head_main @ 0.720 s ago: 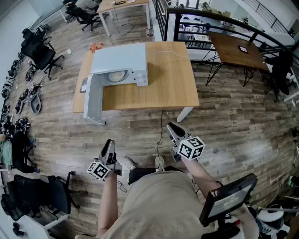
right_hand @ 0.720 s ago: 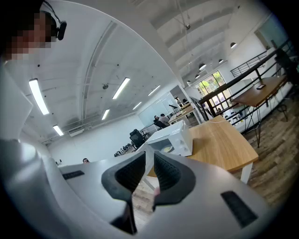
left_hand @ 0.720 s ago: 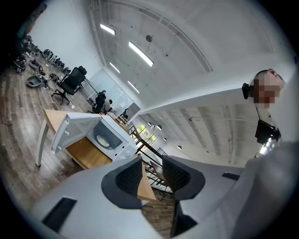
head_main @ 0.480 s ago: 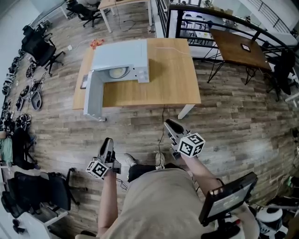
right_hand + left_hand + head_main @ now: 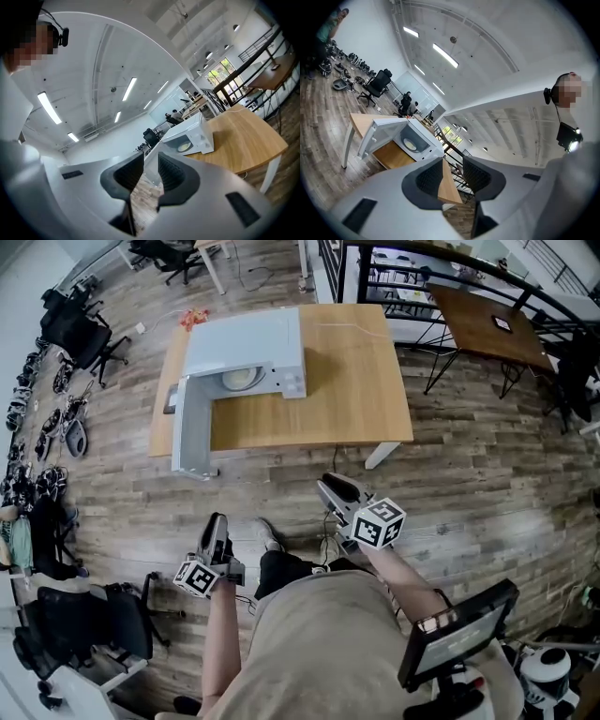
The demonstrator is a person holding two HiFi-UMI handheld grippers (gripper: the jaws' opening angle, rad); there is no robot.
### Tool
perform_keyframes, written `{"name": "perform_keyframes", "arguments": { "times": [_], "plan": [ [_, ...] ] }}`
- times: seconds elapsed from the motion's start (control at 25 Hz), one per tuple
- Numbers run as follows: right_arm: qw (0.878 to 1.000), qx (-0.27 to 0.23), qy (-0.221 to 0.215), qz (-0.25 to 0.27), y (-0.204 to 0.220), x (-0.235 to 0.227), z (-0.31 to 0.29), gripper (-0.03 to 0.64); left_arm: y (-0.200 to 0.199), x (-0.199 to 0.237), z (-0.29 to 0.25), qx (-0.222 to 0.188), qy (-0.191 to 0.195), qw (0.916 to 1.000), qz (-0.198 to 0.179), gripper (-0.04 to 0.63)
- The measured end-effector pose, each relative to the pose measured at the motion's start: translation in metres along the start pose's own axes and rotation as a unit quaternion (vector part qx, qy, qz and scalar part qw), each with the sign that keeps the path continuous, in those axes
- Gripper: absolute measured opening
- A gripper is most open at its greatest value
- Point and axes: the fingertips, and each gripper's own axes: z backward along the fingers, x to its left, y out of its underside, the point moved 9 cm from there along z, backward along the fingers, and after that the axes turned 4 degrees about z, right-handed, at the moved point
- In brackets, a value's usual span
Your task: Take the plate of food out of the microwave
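Note:
A white microwave (image 5: 246, 351) stands on a wooden table (image 5: 328, 399), with its door (image 5: 188, 430) swung open to the left. Inside it lies a pale plate of food (image 5: 238, 380). Both grippers hang well short of the table, over the plank floor. My left gripper (image 5: 217, 523) is open and empty; in the left gripper view the microwave (image 5: 405, 136) and plate (image 5: 409, 144) show far off beyond it (image 5: 452, 176). My right gripper (image 5: 330, 487) keeps a narrow gap with nothing in it; the right gripper view shows the gripper (image 5: 150, 171), the microwave (image 5: 190, 136) and the plate (image 5: 184, 146).
Office chairs (image 5: 80, 334) and gear line the left wall. A dark table (image 5: 492, 324) and a black railing (image 5: 422, 277) stand at the back right. Another chair (image 5: 84, 629) is at my lower left, and a screen on a stand (image 5: 457, 634) at my lower right.
The table and microwave have slid lower in the head view and look closer. The right gripper has shifted a little up and left; the left one has hardly moved.

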Motion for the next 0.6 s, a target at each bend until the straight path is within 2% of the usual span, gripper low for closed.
{"name": "perform_keyframes", "arguments": {
  "times": [0.2, 0.48, 0.6],
  "plan": [
    [1.0, 0.009, 0.007, -0.007, -0.003, -0.003, -0.045, 0.077, -0.024, 0.031, -0.031, 0.01, 0.012, 0.9998, 0.008, 0.138],
    [0.999, 0.001, 0.026, -0.03, -0.019, 0.0, -0.115, 0.095, -0.072, 0.065, -0.092, 0.045, 0.046, 0.9979, 0.003, 0.137],
    [0.998, 0.006, 0.037, -0.041, -0.021, -0.005, -0.147, 0.095, -0.091, 0.074, -0.116, 0.056, 0.066, 0.9962, -0.005, 0.089]
  ]
}}
